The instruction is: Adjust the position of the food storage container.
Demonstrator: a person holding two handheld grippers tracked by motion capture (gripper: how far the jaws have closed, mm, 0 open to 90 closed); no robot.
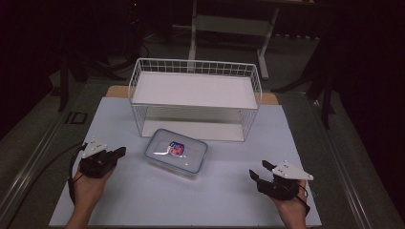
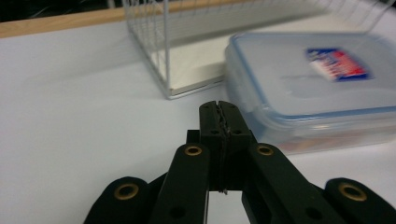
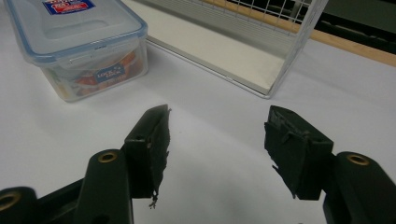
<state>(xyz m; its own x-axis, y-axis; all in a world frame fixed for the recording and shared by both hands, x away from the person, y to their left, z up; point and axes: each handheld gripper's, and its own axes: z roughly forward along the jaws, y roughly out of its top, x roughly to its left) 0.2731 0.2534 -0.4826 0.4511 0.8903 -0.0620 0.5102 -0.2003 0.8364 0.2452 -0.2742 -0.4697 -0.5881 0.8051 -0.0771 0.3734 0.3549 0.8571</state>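
Box (image 1: 176, 152) sitting lidded on the mat (image 1: 143, 200) just in front of the rack (image 1: 196, 90), long axis slanting left-far to right-near. Left gripper (image 1: 119, 151), jaws pressed together, is lying closer, off the box's left end; right gripper (image 1: 258, 172), jaws spread, is waiting right of the box, probably farther.

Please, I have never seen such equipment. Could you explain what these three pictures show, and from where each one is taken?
A person sits at a table covered in white and holds a hand tool with two black jaws in each hand. The high view looks down from above: the left gripper, the right gripper. Each of the other two pictures comes from a camera on one gripper. The left gripper's jaws are closed on nothing; the right gripper's jaws are open. Between them lies a clear plastic food container with a blue-edged lid. Behind it stands a white wire shelf rack. Nothing is held.
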